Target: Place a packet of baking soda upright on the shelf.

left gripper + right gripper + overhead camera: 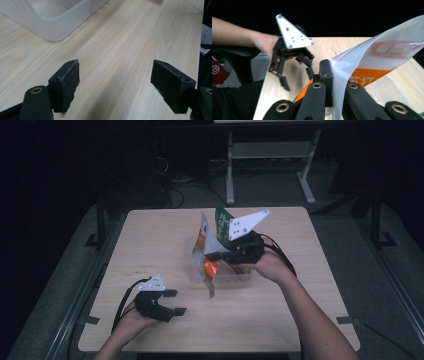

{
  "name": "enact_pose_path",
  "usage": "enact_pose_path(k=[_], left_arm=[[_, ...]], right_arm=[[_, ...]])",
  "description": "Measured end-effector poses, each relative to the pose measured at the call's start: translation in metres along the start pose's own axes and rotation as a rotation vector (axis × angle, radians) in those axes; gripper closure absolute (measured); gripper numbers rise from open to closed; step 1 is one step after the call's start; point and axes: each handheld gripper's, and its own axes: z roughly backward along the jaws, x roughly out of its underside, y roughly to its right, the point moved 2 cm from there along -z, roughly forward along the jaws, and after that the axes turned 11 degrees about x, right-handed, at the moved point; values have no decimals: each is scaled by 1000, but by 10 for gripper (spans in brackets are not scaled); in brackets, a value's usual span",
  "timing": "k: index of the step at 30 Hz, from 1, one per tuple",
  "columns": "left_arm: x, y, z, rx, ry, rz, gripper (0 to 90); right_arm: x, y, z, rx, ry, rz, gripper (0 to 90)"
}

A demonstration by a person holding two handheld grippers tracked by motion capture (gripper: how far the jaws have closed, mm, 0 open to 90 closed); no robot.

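right hand-held gripper [216, 255] clamps the packet [206, 251] by one thin edge above the bin [192, 270]; it could slip free. left hand-held gripper [175, 302] gapes empty near the tabletop's [150, 245] front edge.

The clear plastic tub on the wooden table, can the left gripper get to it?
Probably yes. The left gripper stands open over bare wooden table, with nothing between it and the clear plastic tub.

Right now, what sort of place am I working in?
Probably a lab or recording workspace, not a home: a plain wooden table in a dark room, bare metal desk legs and loose cables on the floor behind, and a clear bin set out for handling.
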Motion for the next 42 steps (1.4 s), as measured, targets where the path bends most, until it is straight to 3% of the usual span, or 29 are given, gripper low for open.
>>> enact_pose_path(k=[6, 10, 16, 18, 24, 25, 27, 28, 42], left_arm=[[0, 0, -1, 1, 1, 9, 225], [-1, -1, -1, 0, -6, -9, 224], [2, -2, -2, 2, -14, -9, 224], [2, -2, -1, 4, -9, -5, 224], [3, -2, -1, 1, -9, 0, 224], [2, -2, -1, 2, -9, -2, 224], [2, -2, -1, 2, -9, -4, 224], [2, -2, -1, 2, -9, -4, 224], [2, -2, -3, 6, -19, -5, 224]], right_arm=[[-15, 23, -9, 28, -25, 14, 900], [-20, 36, -19, 53, -55, 0, 900], [-22, 46, -36, 100, -103, 3, 900], [-21, 48, -41, 124, -123, -20, 900], [-18, 47, -52, 204, -200, -10, 900], [-17, 49, -53, 215, -204, 9, 900], [-17, 47, -54, 247, -233, -15, 900], [-16, 47, -55, 263, -242, -4, 900], [-7, 47, -65, 309, -297, 21, 899]])
